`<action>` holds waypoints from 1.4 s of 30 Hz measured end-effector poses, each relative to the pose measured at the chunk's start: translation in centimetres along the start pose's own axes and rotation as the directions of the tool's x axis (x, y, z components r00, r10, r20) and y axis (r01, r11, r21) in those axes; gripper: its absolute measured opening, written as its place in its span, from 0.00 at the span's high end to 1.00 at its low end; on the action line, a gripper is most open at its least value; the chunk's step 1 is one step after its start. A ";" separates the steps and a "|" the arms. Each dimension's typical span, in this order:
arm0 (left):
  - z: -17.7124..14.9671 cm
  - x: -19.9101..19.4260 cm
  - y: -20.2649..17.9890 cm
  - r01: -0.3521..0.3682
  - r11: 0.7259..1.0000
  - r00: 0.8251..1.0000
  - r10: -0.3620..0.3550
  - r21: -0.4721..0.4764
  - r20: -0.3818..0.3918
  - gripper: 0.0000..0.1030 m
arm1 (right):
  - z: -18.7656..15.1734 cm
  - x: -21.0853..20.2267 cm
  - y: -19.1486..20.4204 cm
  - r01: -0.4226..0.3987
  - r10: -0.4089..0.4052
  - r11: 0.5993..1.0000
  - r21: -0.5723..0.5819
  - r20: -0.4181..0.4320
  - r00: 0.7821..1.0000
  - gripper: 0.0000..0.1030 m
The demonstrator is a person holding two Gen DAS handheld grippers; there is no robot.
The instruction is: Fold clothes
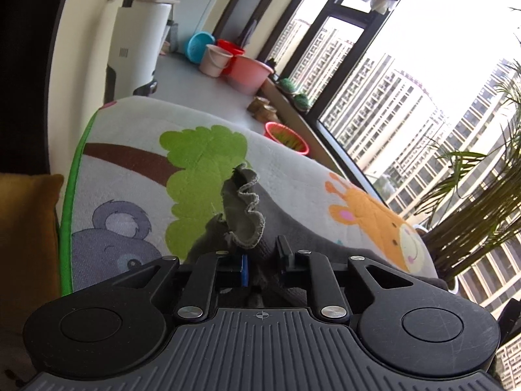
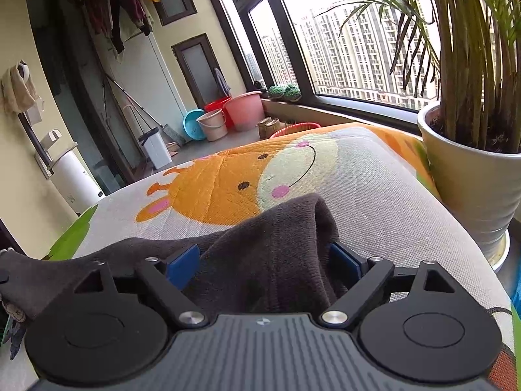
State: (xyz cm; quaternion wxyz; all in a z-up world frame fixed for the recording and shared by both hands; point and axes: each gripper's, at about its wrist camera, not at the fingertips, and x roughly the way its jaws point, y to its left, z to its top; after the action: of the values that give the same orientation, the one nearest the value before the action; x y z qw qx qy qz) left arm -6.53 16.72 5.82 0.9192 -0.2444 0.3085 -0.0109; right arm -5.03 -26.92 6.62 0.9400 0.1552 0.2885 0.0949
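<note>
Bunching between the left hand-held gripper (image 1: 264, 260): grey garment (image 1: 242, 215).

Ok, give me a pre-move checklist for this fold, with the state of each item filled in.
1. Left gripper pinching the garment: ok, fingers nearly closed with the ruffled edge bunched between them.
2. Right gripper gripping the garment: not ok, fingers wide apart, cloth only draped between them.
3. Garment spread flat on the mat: not ok, it humps up at both grippers.
4. Mat beyond the garment free for the fold: ok, the giraffe print is uncovered.
5. Room beside the plant pot: cannot tell, it stands close at the mat's right edge.
</note>
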 end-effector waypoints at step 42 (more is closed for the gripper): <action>-5.9 3.1 1.5 0.014 0.997 0.999 -0.018 0.080 0.051 0.00 | 0.2 1.0 -3.8 -0.040 0.007 0.961 0.272 0.123 0.992 0.00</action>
State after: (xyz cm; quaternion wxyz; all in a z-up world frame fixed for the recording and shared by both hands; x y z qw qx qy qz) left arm -7.61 14.85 -0.66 0.9359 -0.2101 0.2819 -0.0241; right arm -3.83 -30.22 4.95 0.9241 0.2926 0.2396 0.0558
